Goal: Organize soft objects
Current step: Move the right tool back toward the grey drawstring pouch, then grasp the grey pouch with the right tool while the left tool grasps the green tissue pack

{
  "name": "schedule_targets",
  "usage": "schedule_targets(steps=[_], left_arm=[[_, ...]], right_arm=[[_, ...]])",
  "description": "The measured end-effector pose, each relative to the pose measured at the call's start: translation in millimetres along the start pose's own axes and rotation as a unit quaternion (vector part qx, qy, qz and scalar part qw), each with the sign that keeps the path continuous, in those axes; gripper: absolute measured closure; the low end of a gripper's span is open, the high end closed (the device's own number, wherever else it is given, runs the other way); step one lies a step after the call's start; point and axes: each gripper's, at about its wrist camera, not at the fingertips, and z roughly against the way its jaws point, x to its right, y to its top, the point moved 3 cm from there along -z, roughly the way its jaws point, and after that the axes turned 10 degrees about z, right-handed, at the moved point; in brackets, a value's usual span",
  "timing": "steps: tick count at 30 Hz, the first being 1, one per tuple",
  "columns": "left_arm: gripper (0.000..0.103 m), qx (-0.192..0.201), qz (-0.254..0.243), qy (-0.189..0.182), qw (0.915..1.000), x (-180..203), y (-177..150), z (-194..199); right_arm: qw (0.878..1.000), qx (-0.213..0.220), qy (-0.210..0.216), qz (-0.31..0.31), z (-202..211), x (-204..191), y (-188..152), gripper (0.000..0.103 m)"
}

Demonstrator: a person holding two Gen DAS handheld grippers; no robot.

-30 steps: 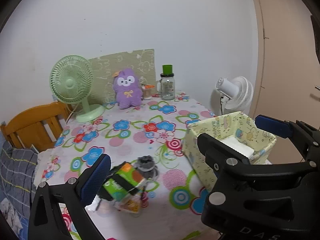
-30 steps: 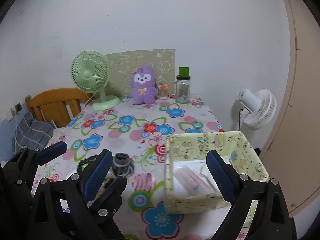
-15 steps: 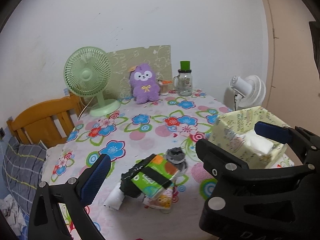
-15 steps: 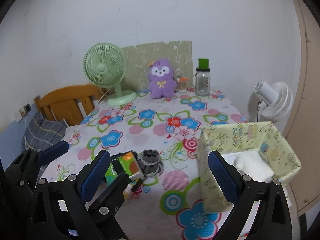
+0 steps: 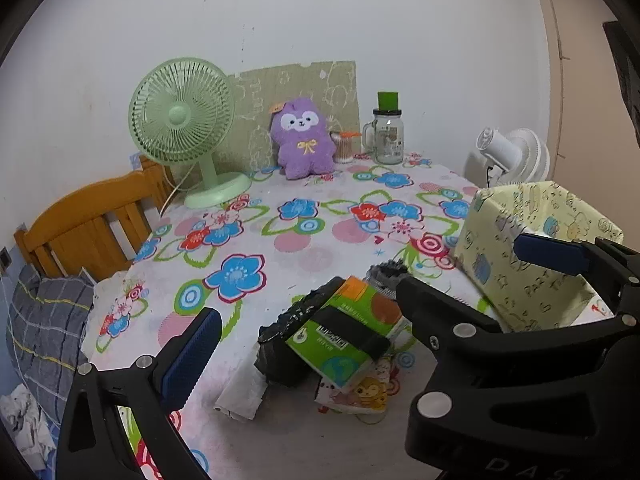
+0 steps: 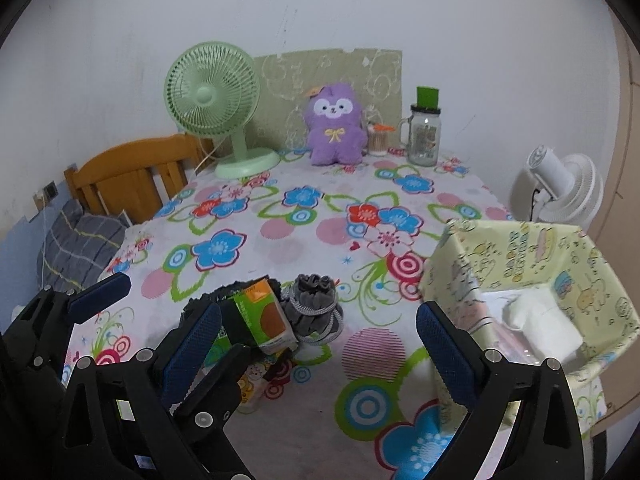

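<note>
A pile of soft things lies at the table's near edge: a green and orange tissue pack point(image 5: 344, 336) point(image 6: 260, 320) on a black fabric piece point(image 5: 288, 328), a grey drawstring pouch point(image 6: 314, 308), a white pack point(image 5: 240, 392) and a cartoon-printed pack point(image 5: 360, 392). A yellow fabric basket point(image 6: 460, 264) point(image 5: 500, 240) at the right holds a white soft item point(image 6: 540, 320). My right gripper point(image 6: 318, 350) is open, just short of the pouch. My left gripper point(image 5: 320, 348) is open in front of the pile; the right gripper's body hides its right finger.
At the back stand a purple plush point(image 5: 304, 138), a green fan point(image 5: 182, 120), a small toothpick holder point(image 5: 344, 148) and a glass jar with a green lid point(image 5: 388, 136). A wooden chair point(image 5: 92, 220) with grey plaid cloth point(image 5: 44, 320) is left; a white fan point(image 5: 516, 152) is right.
Both grippers have swung left, away from the basket and towards the pile. The basket now sits at the right of both views. Both stay open.
</note>
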Motion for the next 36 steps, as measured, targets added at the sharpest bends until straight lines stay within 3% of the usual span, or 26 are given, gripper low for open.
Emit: schedule_targets(steps=[14,20,21,25,36], left_arm=[[0.001,-0.021,-0.011,-0.015,0.9996,0.7,-10.3,-32.6],[0.023,-0.032,-0.014,-0.027,0.999,6.4,-12.9,-41.4],[0.03,-0.035,-0.012,-0.033,0.9987,7.1,-13.8,-42.3],[0.04,-0.046,-0.007,-0.036,0.9983,6.7,-15.8,-48.5],[0.052,-0.048,0.021,-0.037,0.9979,-7.0,-11.4,-56.6]], right_arm=[[0.999,-0.042,-0.002,0.009,-39.9,-5.5,-6.4,0.004],[0.998,-0.054,0.0,0.011,-50.8,-4.7,-8.1,0.004],[0.998,-0.056,0.0,0.013,-52.0,-4.9,-8.5,0.004],[0.998,-0.061,-0.002,0.016,-55.6,-4.4,-10.4,0.004],[0.999,-0.054,-0.005,-0.002,-65.6,-1.3,-3.1,0.004]])
